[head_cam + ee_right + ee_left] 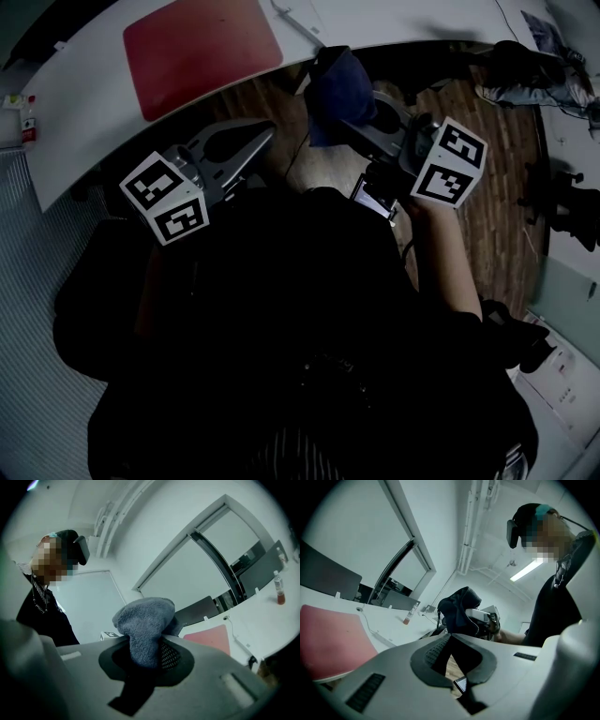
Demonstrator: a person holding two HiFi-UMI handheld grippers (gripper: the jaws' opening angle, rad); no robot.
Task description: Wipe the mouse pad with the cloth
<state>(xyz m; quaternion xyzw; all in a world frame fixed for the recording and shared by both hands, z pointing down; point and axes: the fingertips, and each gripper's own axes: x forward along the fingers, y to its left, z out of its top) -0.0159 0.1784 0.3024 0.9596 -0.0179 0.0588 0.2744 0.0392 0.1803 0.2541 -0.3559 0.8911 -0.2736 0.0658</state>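
1. Note left gripper [267, 129], closed on nothing, held short of the table [75, 112] edge.
2. Note right gripper [150, 644], clamped on the bunched blue cloth [145, 618], clear of the table.
3. Locate red mouse pad [202, 47] farther out, flat on the table, well apart from cloth.
4. Judge progress: cloth secured, wiping not begun; pad contact and strokes outstanding.

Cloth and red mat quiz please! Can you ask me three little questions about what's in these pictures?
1. True or false: the cloth is lying on the mouse pad.
2. Which gripper pinches the cloth? A) left B) right
3. Fill in: the mouse pad's colour is ___.

Key: 1 false, it is held up off the pad. 2 B, the right gripper. 3 red.
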